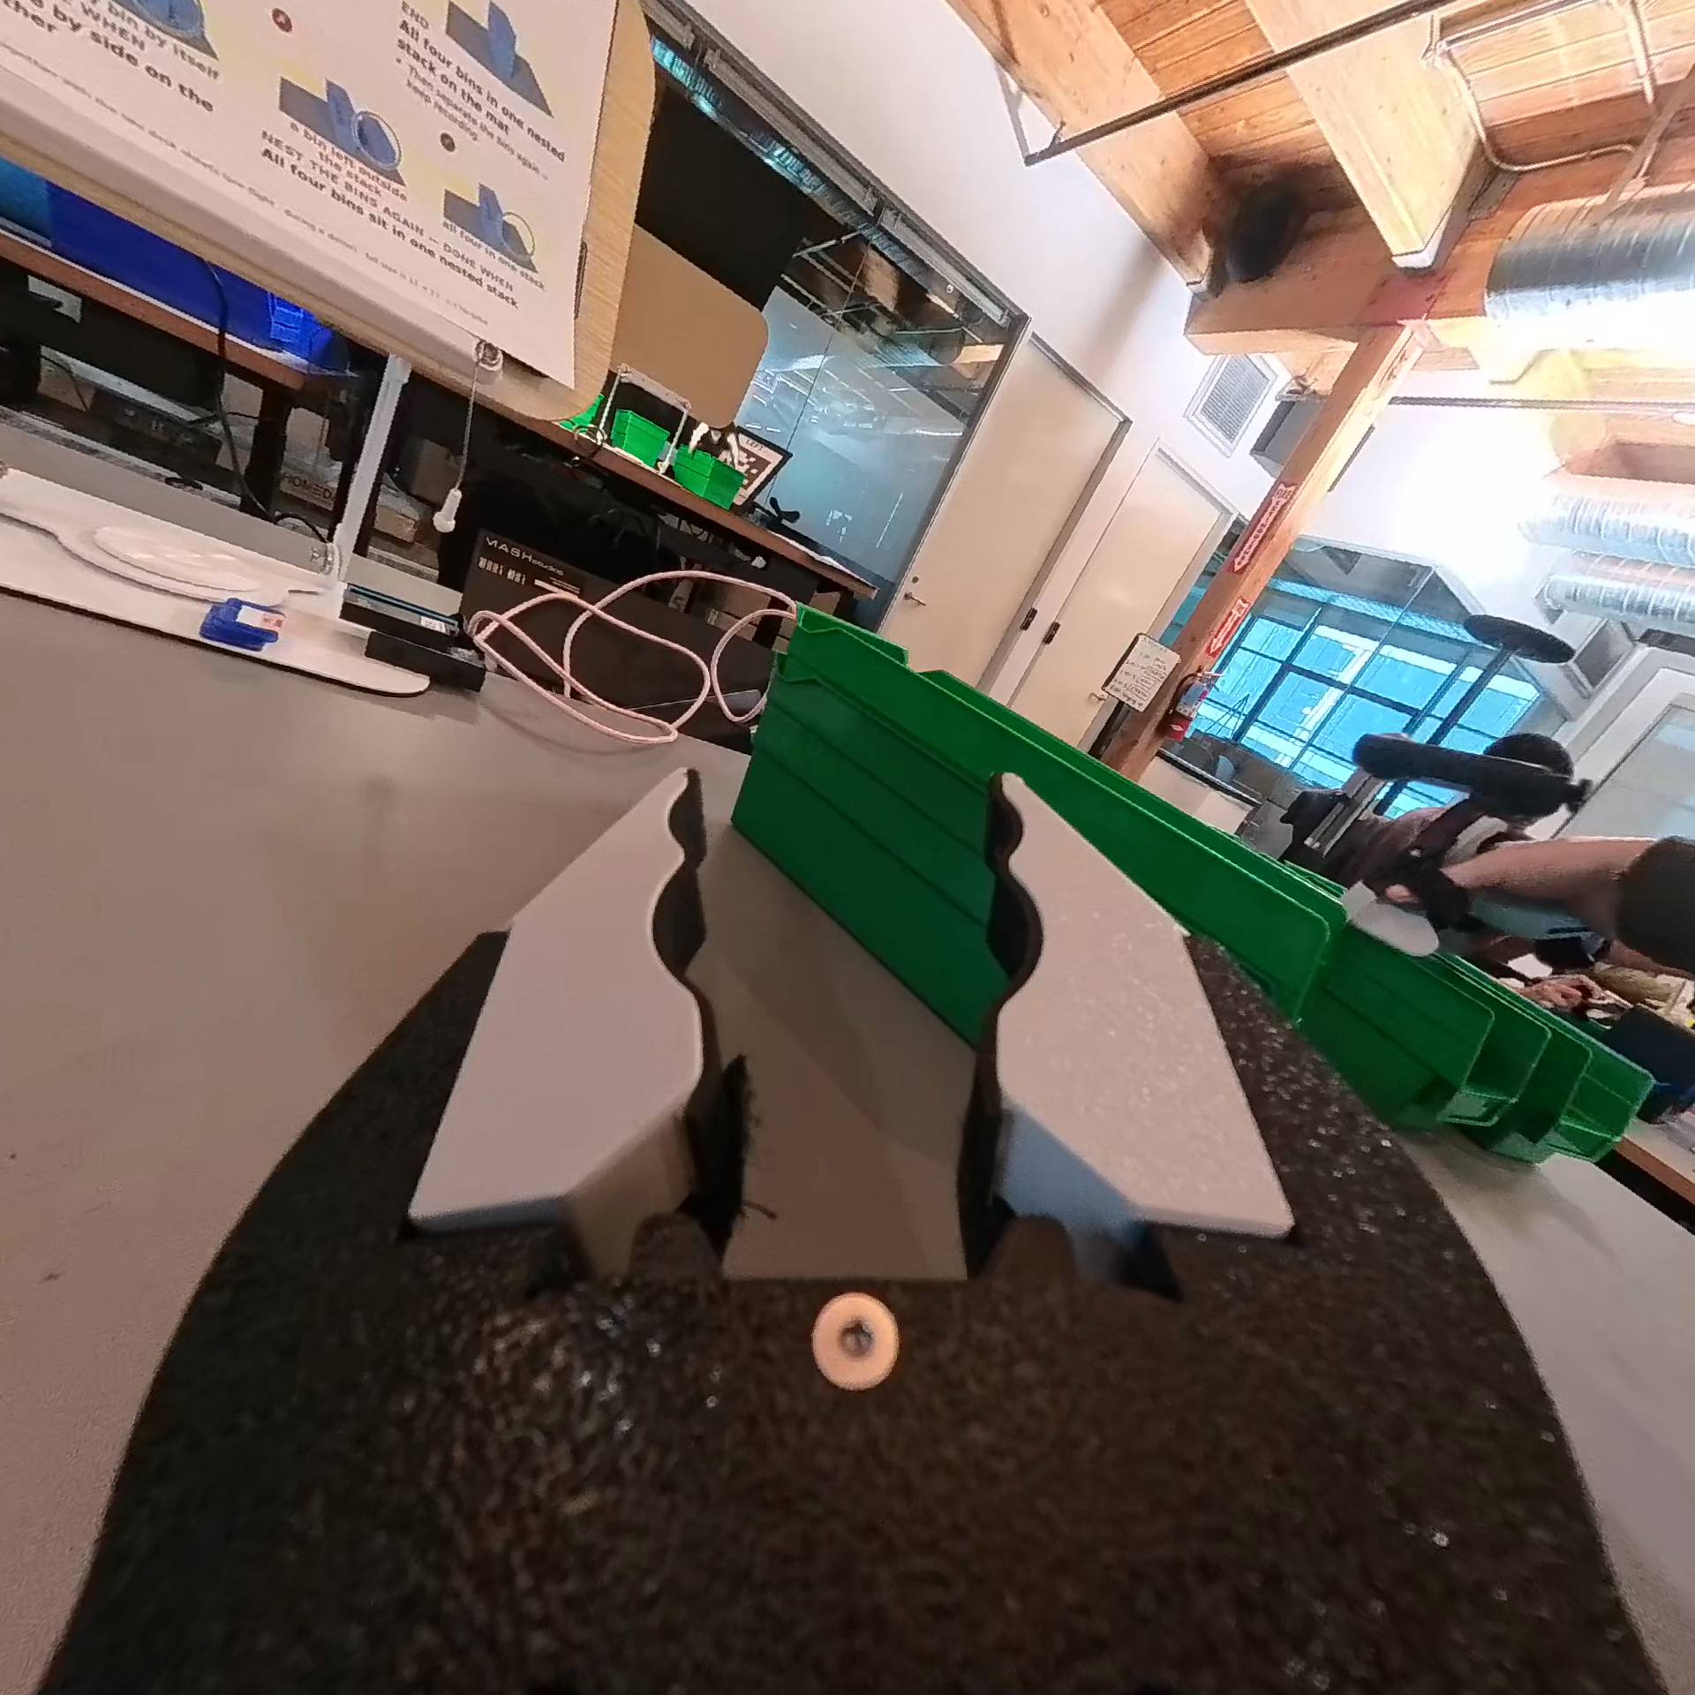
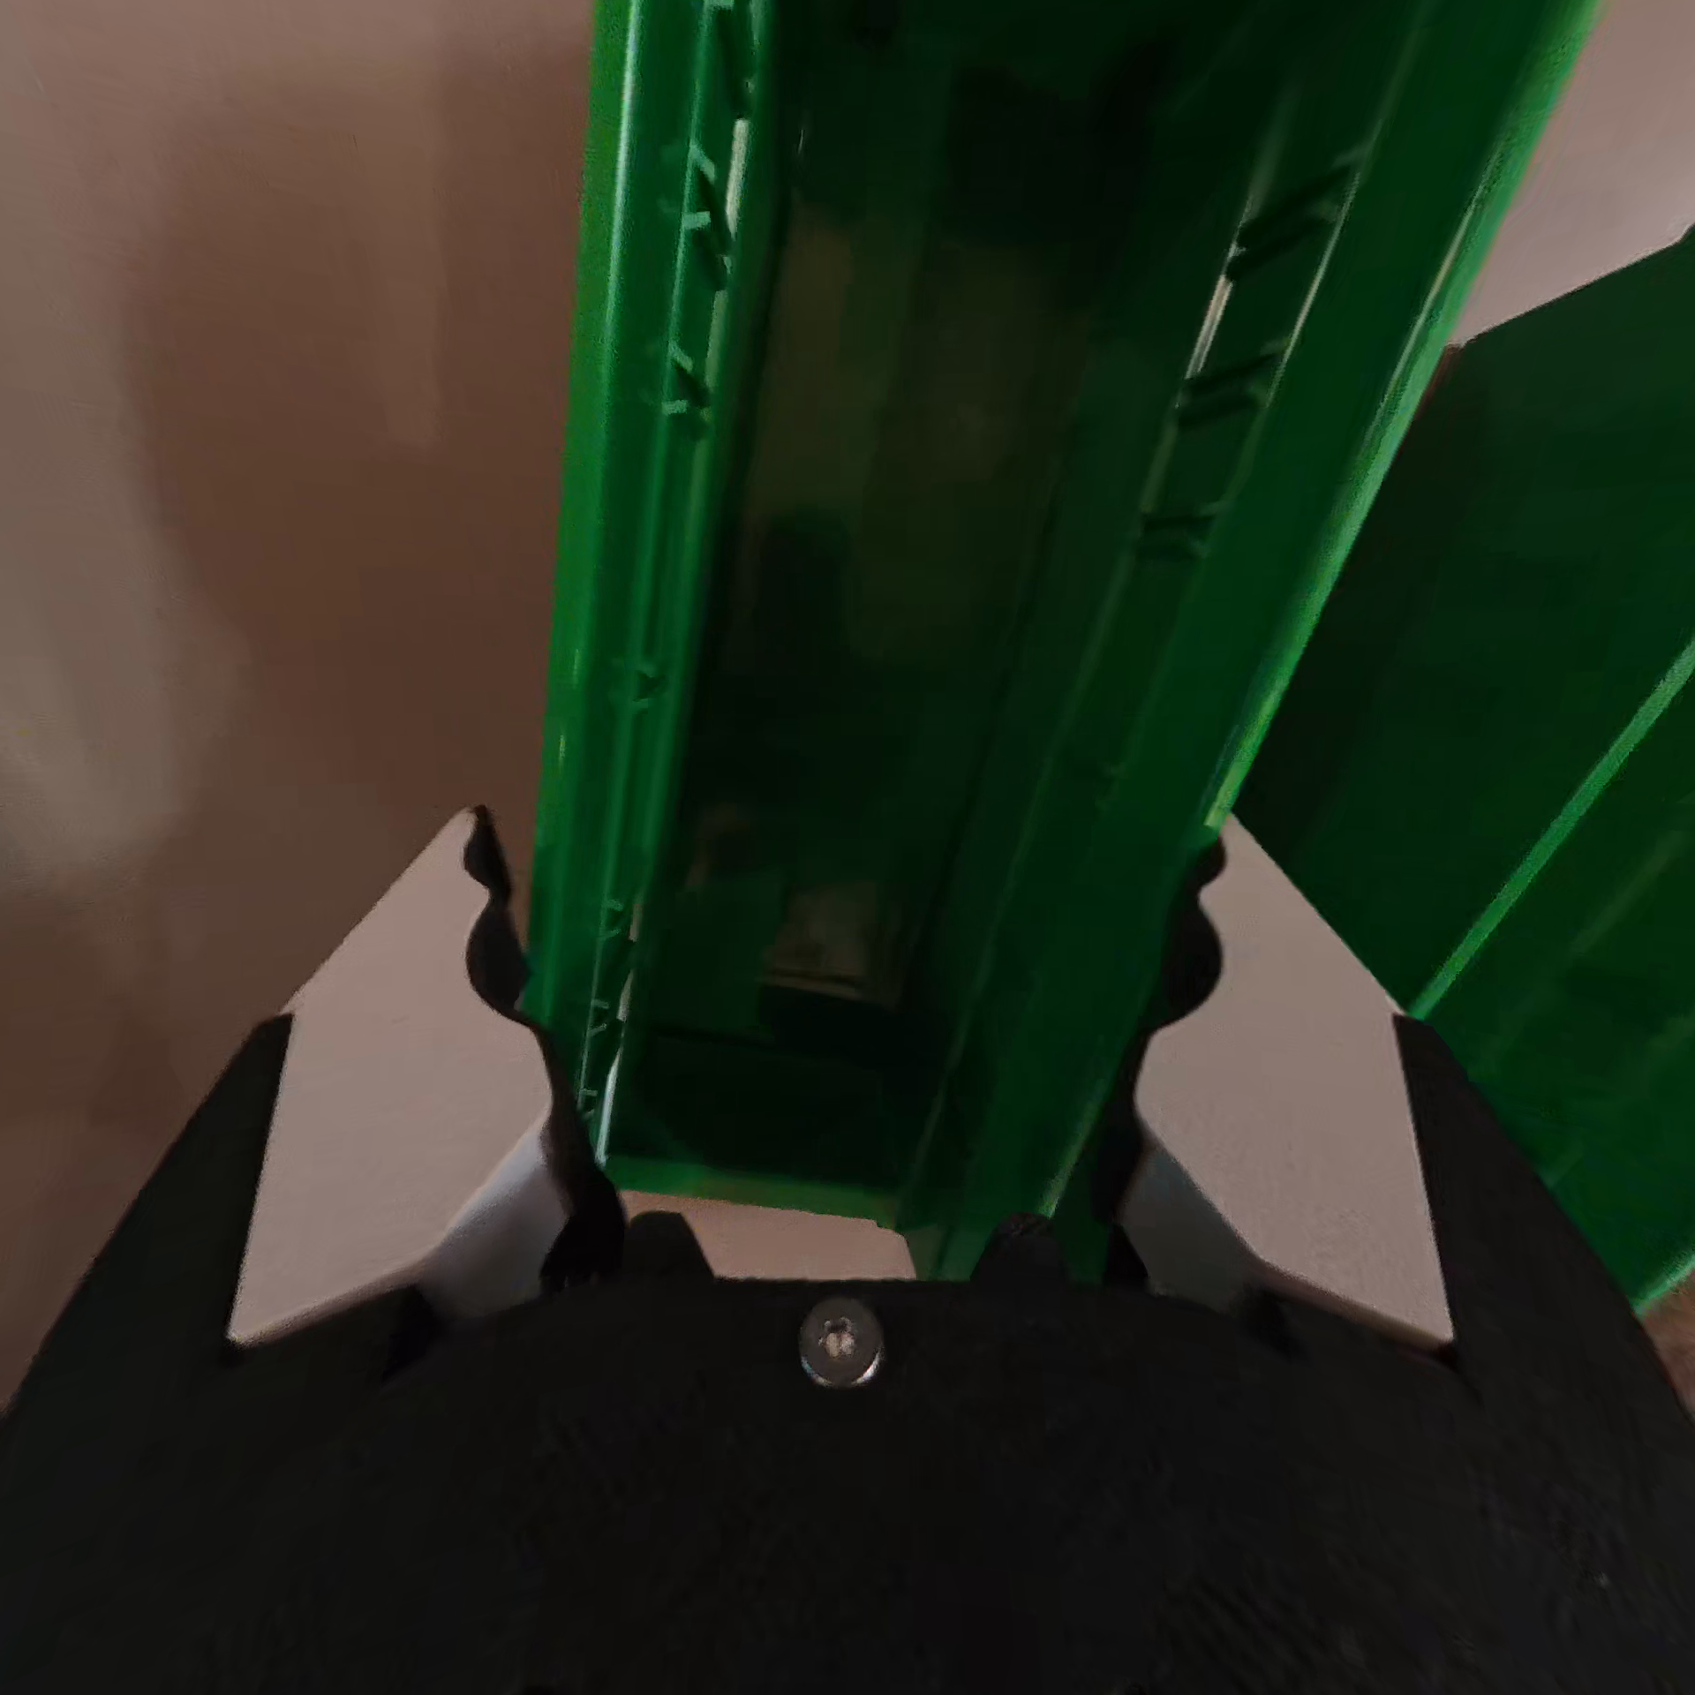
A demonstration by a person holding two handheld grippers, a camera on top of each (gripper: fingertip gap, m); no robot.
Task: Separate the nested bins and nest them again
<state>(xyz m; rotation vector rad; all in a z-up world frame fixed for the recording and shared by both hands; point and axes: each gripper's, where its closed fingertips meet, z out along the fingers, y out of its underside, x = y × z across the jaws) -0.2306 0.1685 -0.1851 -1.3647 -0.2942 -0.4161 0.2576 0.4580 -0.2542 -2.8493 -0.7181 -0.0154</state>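
Your right gripper (image 2: pixel 848 926) clamps one green bin (image 2: pixel 917 550) by its end. Your left gripper (image 1: pixel 848 917) hangs open, empty, facing the nested bins (image 1: pixel 917 825) near the table's (image 1: pixel 229 871) right edge.

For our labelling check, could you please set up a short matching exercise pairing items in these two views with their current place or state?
Things:
1. left gripper
2. right gripper
3. looped pink cable
4. small blue plastic block

States:
A. lying on the white board on the grey table
B. open, empty, low over the table before the nested green plastic bins
C. straddling the end of a long green bin
D. draped at the table's far edge

Pairs: 1-B, 2-C, 3-D, 4-A
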